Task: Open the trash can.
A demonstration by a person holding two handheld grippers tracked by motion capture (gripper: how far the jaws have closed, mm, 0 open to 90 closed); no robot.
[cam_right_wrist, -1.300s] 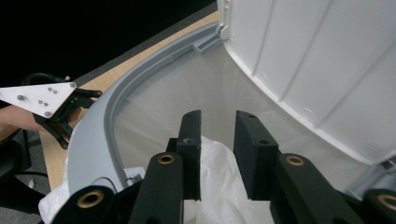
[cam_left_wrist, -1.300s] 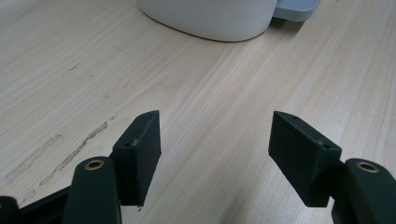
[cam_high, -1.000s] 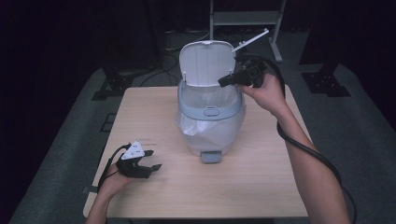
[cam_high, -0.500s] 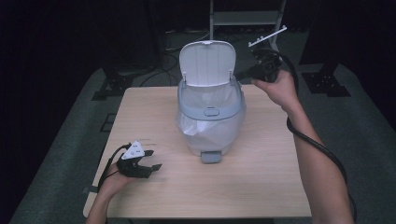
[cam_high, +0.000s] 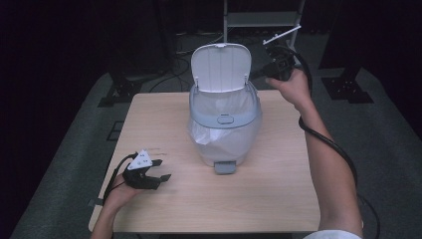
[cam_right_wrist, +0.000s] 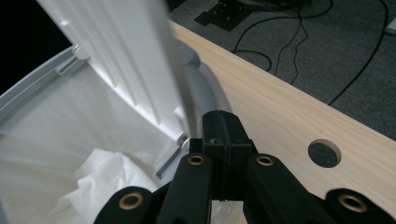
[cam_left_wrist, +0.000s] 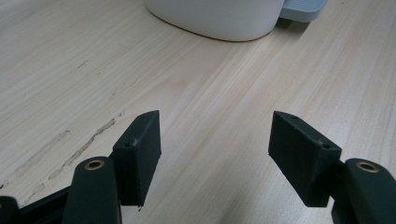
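Bin lid [cam_high: 220,67], thin stiff plastic, stands upright; push its top edge. Right tool [cam_high: 275,68] pressed together, left tool [cam_high: 158,170] spread.

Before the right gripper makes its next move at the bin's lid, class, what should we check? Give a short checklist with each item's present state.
1. Lid stands fully open, upright behind the rim: ok.
2. Right gripper has its jaws shut with nothing between them, beside the lid's hinge edge: ok.
3. Whether those jaws touch the lid: cannot tell.
4. White liner sits inside the bin, with crumpled white paper in it: ok.
5. Left gripper rests on the table with open jaws, apart from the bin: ok.
6. Pedal at the bin's front is free of obstruction: ok.
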